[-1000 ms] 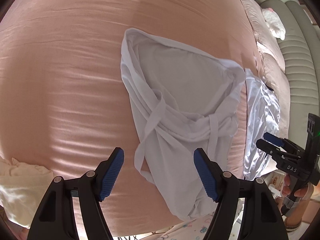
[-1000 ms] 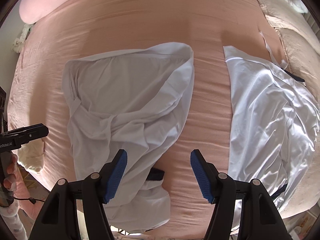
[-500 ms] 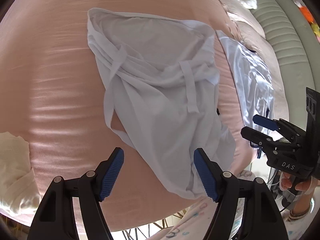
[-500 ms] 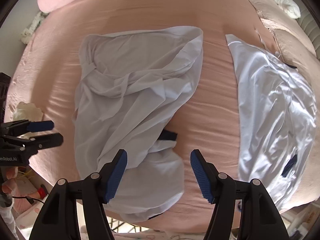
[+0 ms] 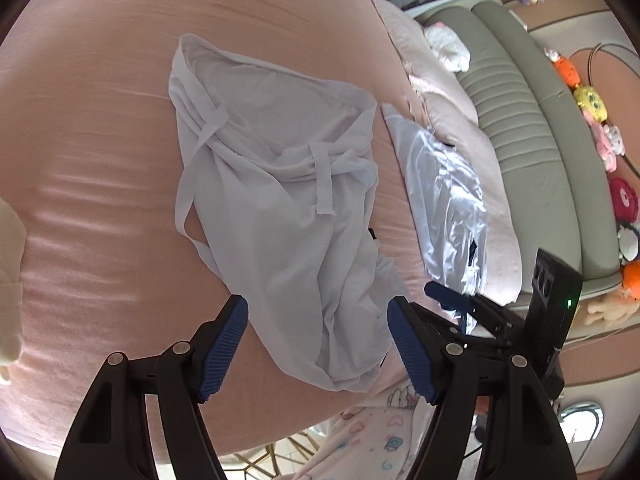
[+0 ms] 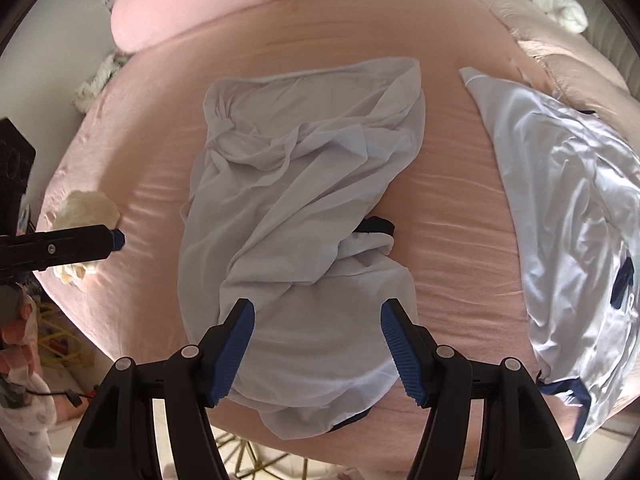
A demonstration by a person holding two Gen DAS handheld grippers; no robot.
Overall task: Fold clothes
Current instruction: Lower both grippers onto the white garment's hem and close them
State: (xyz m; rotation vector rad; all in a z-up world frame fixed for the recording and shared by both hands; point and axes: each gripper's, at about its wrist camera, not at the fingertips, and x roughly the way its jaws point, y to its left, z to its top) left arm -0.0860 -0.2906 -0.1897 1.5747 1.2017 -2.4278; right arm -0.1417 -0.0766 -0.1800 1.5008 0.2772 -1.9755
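Nothing is folded yet, by the look of it. Nearest the edge of the bed, a crumpled white garment lies in a loose heap — creased, twisted, a strap lying across it in the left view, a bit of dark trim poking out at its side. Its near hem hangs close to the bed's edge. All the flattening and folding is left to do.

The right gripper hangs over that near hem, pointing steeply down, blue pads wide apart with nothing between them, clear of the cloth. The left gripper is likewise spread wide and empty, tilted down over the same end of the garment from the other side; each tool shows at the margin of the other's view.

Farther right — apart from the first, bare pink sheet between — a shiny white shirt lies spread but rumpled, also unfolded. Beyond it are a pink pillow and a grey headboard.
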